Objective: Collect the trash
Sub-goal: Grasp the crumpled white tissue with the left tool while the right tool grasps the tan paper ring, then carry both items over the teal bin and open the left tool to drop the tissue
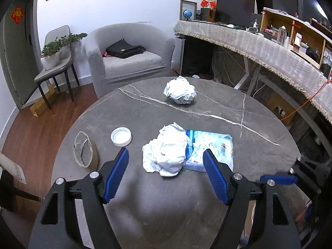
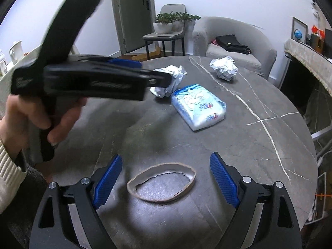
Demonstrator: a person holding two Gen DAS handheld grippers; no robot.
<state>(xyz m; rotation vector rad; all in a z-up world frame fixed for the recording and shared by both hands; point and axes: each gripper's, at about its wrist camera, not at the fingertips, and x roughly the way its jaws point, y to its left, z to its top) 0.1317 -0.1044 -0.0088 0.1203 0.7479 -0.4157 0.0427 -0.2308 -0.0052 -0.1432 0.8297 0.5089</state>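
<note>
Near paper ball (image 1: 166,151): we note it lies on the surface (image 1: 166,207), straight ahead of the left gripper (image 1: 166,161) and centred on the gap between the blue pads; its far right edge touches the tissue pack (image 1: 215,145).
Ball shape: we see it crumpled and roughly round, with no clear long axis, so we judge approach angle matters little.
Left gripper: jaws wide, nothing between them; the ball sits just beyond the tips.
Cardboard ring (image 2: 161,182): we see a torn, flattened loop, long axis running across the right gripper's (image 2: 164,178) view, lying between its pads.
Right gripper: jaws wide, not pressing on the ring.
Nearer hand: we judge left for the near ball, right for the ring.
Far paper ball (image 1: 180,90): well apart from both, toward the far rim.
White cap (image 1: 121,136): between ring and near ball in the left view.
Risk: we judge closing on the ball could snag the pack.
</note>
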